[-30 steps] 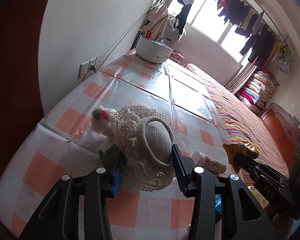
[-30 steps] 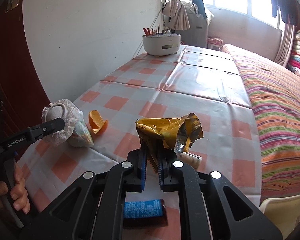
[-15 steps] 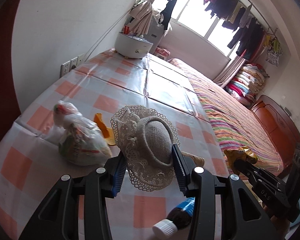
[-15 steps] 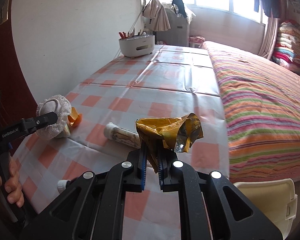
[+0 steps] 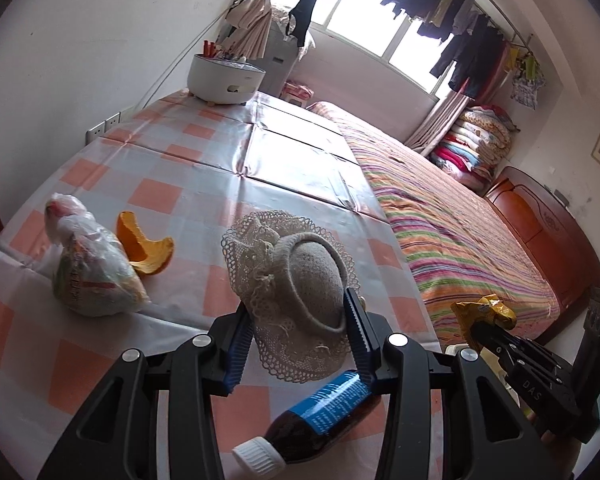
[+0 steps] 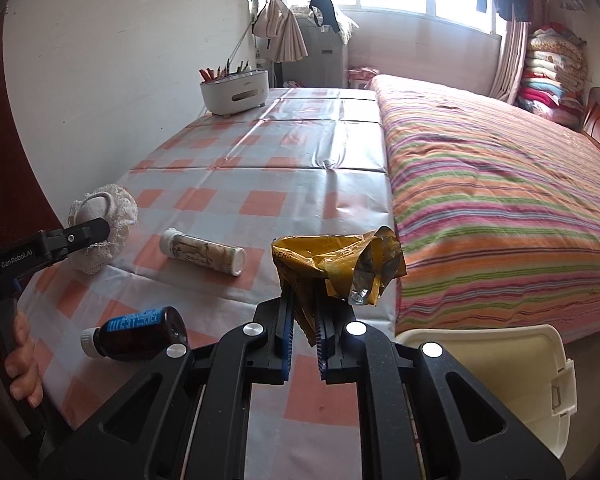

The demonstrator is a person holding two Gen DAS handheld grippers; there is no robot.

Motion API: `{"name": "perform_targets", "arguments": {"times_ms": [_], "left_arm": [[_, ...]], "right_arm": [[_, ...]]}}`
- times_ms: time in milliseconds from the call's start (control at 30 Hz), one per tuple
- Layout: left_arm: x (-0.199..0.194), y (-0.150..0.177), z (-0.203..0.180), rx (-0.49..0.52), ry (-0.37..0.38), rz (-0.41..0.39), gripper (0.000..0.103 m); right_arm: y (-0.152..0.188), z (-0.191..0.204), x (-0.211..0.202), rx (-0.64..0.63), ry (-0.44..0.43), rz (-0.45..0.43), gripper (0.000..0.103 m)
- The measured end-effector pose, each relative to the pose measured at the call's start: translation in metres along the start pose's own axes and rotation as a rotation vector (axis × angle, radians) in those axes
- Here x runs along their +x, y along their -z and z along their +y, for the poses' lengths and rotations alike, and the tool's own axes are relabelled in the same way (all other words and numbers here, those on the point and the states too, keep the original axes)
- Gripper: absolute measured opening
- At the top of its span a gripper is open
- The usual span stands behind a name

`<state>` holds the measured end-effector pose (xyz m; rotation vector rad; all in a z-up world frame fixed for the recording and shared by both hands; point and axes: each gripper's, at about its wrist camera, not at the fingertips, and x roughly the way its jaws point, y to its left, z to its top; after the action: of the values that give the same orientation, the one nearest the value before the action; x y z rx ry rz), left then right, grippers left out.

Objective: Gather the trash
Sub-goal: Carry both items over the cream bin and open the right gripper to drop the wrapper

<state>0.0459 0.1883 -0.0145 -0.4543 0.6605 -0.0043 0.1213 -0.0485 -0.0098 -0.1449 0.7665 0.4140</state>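
Both wrist cams low, share checked table (image 5: 188, 204).

Daylight pours through the window (image 5: 364, 36), blown out white, and glares off the tablecloth (image 5: 300, 160) toward the table's far edge. Both views are sharp at centre. The fisheye bends walls and darkens the corners. Soft shadows sit under the bottle (image 6: 140, 332).

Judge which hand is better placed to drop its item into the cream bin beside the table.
Right, probably. The right gripper is shut on the yellow wrapper, and the bin sits just below and beside it. The left gripper, clamping the lace hat, is over the table, farther from it.
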Motion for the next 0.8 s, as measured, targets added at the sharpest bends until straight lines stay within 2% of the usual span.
{"name": "perform_targets", "arguments": {"times_ms": [800], "left_arm": [[0.027,0.025,-0.083,0.121,0.093,0.058,0.042]], "right_arm": [[0.039,-0.075,-0.037,0.112,0.093,-0.014,0.009]]}}
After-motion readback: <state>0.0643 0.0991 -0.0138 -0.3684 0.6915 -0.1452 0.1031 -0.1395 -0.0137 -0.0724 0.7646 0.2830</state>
